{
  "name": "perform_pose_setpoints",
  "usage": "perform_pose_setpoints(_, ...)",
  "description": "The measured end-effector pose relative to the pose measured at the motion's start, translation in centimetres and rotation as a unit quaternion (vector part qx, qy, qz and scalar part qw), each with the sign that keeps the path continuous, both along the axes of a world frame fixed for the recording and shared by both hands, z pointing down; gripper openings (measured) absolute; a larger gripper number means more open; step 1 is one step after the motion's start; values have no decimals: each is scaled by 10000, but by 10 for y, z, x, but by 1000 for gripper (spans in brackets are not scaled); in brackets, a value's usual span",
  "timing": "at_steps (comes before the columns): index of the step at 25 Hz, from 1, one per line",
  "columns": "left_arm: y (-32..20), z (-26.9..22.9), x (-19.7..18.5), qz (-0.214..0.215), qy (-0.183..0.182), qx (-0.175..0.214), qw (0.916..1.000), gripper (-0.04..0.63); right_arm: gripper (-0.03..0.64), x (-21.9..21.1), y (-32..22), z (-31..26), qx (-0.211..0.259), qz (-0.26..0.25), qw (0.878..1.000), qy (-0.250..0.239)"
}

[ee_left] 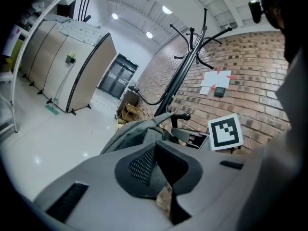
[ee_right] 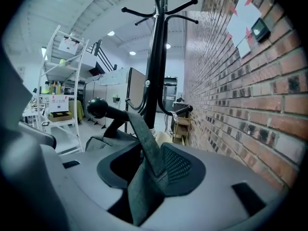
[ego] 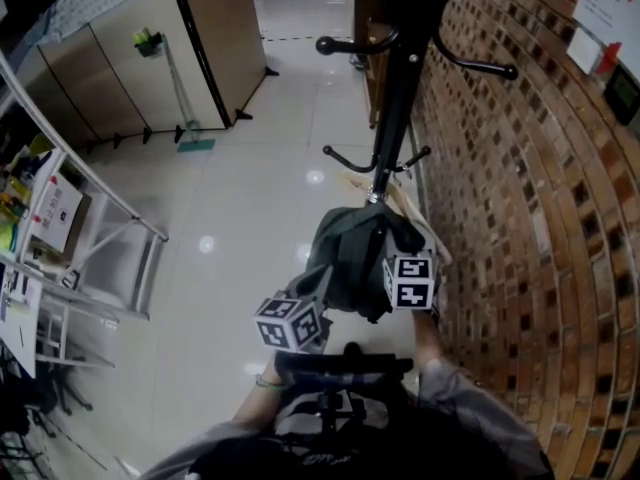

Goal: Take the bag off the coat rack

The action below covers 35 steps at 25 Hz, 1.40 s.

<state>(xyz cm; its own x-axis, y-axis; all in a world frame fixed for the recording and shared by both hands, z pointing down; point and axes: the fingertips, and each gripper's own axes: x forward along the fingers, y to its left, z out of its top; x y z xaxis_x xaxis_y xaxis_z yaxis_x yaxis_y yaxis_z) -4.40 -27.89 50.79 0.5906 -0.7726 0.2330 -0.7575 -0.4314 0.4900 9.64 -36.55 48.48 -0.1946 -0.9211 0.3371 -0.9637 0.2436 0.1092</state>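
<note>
Webbing fills the right claw [ee_right: 151,170]: its jaws are closed on the strap [ee_right: 137,129] of the grey backpack [ego: 350,253], just below where that strap loops over a ball-tipped hook [ee_right: 98,108]. Gripping so near the hook probably gives control for lifting the loop up and over the ball.

The left claw [ee_left: 161,177] sits against the pack's lower left side. Its jaws are nearly together on what looks like a fold of the fabric, probably to carry weight so the strap goes slack.

The backpack hangs low on the black coat rack [ego: 395,118], not yet freed, with the rack's upper arms bare above it.

A brick wall [ego: 520,218] stands just beside the rack on the right, so the pack likely has to come off towards the glossy tiled floor [ego: 250,208]. Tall cabinets [ego: 150,58] stand well beyond.
</note>
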Motion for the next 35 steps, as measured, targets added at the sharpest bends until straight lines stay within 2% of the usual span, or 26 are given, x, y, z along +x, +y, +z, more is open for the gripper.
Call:
perform_pose_setpoints(6,-18,2,-3,-191,19,-36,9998,6,153,-6,-11,2,151,-379,9963,758)
perform_pose_setpoints(9,-22,2,0,-195,3,-40,9998,6,153,-12,-17,1,148,-544,9953,793)
perform_pose_setpoints(13,-26,3,0,-203,-42,-55,9998,6,115,-16,-20,-2,240,-761,9944,692)
perform_pose_setpoints(15,-29,4,-3,-238,-42,-84,9997,6,84,-18,-17,-7,231,-832,9946,581)
perform_pose_setpoints(17,-31,5,-5,-286,-26,-106,9995,6,61,-20,-15,-14,261,-833,9960,206)
perform_pose_setpoints(20,-36,5,-11,-355,20,-113,9993,6,57,-15,-13,-21,298,-732,9958,-466)
perform_pose_setpoints(23,-41,5,-15,-412,66,-129,9990,6,57,-17,-9,-31,372,-743,9928,-864)
perform_pose_setpoints(29,-45,4,-20,-461,155,-142,9987,6,57,-20,7,-49,538,-897,9907,-870)
perform_pose_setpoints(35,-44,4,-25,-471,242,-157,9985,6,57,-7,26,-63,565,-525,9916,-1038)
